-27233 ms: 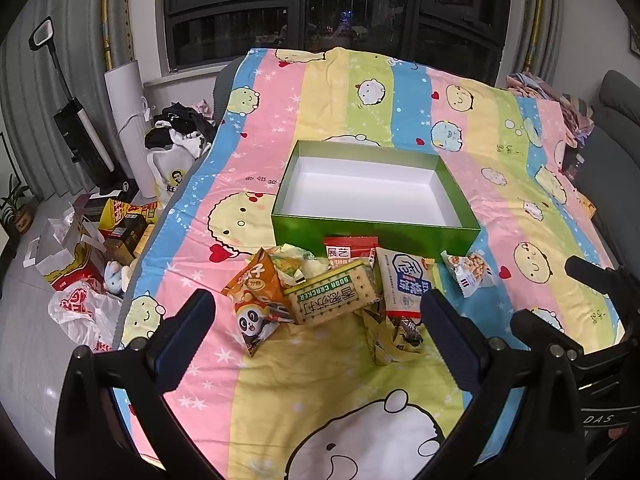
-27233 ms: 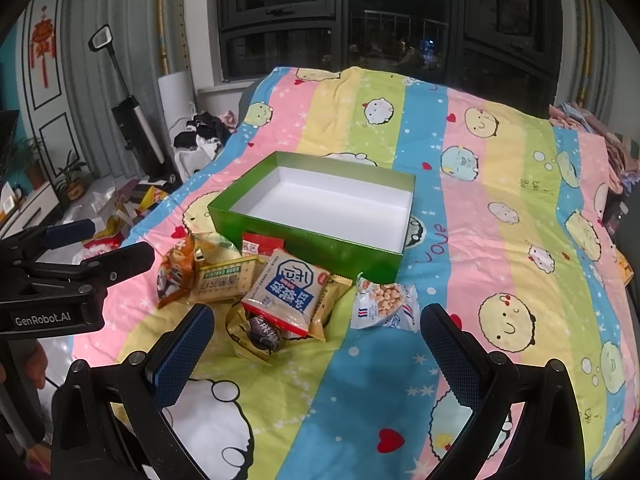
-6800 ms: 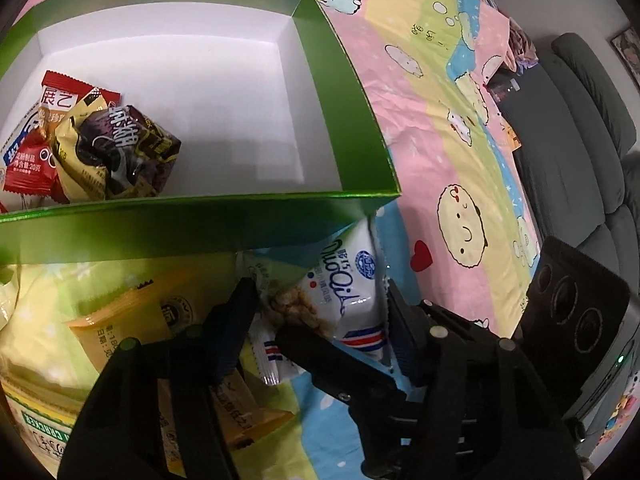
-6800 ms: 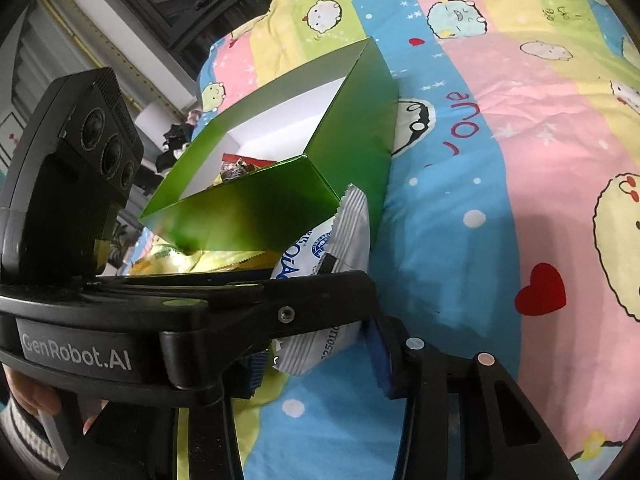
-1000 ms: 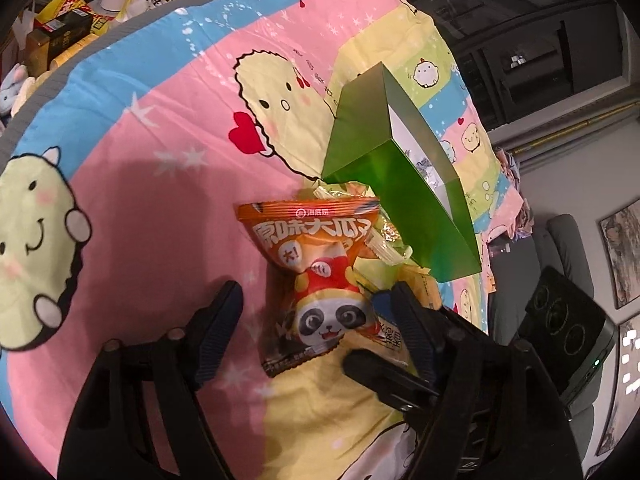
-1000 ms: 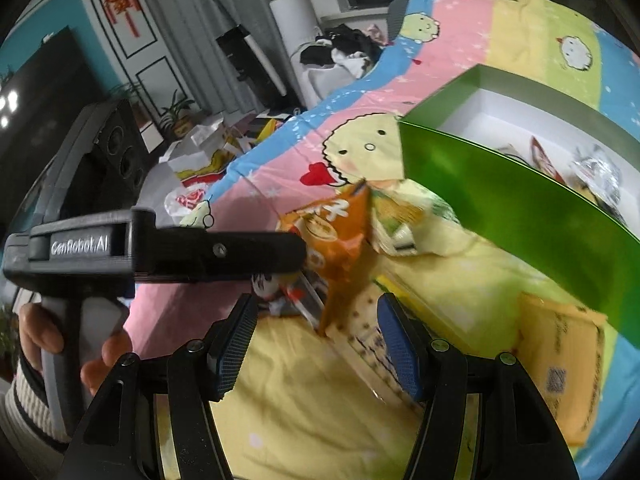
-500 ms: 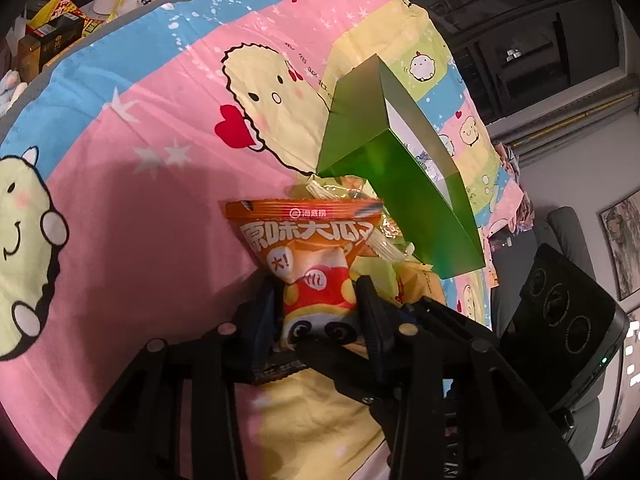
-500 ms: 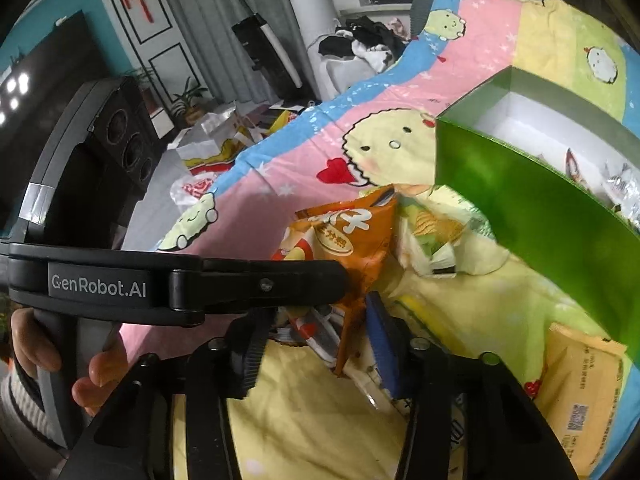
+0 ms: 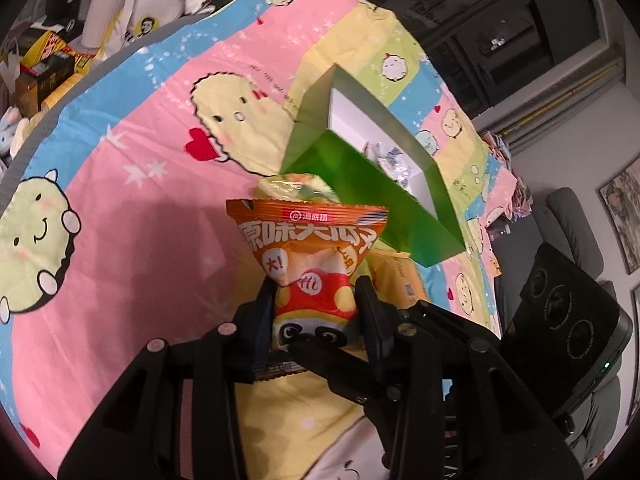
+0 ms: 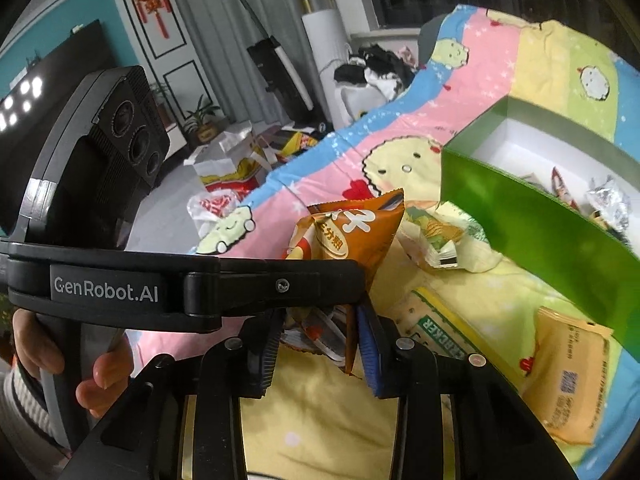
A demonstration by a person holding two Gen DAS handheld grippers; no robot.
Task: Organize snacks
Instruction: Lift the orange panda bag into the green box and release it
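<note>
Since a second ago both pairs of jaws have been closing onto the orange panda snack bag (image 9: 310, 264): left hand-held gripper (image 9: 316, 316) and right hand-held gripper (image 10: 318, 344) each pinch it, just off the bed. Step: carry to green box (image 9: 384, 204), needing clearance over its wall. Bag's lower end hidden.

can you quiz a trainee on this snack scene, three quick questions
1. True or false: both grippers are shut on the orange snack bag.
2. Which packet lies nearest the green box? A) the crumpled pale green packet B) the cracker packet
3. Fill in: the box already holds some ___.

Key
1. True: the left gripper squeezes its lower part, and the right gripper pinches its bottom edge.
2. A
3. Snacks: wrappers show inside it.
</note>
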